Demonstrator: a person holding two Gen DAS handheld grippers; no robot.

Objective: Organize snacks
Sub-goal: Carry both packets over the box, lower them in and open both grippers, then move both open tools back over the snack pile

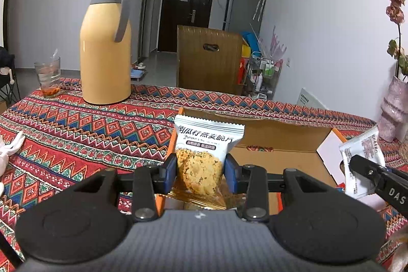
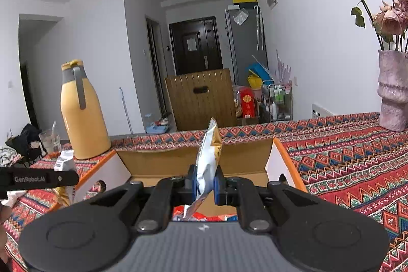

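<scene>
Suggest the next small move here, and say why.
Probably lower both packets into the open cardboard box and release. The left tool grips a cookie packet over it; the right tool pinches a second packet edge-on above it.

White plaster walls (image 2: 89,37), dark wooden entry door (image 2: 195,45) down a grey-tiled hallway, tall grey fridge (image 1: 246,1), slatted wooden chair back (image 1: 209,59), red patterned woven tablecloth (image 1: 84,124)

Left hand-held gripper (image 1: 200,170) clamped, right hand-held gripper (image 2: 206,186) pinched tight
</scene>
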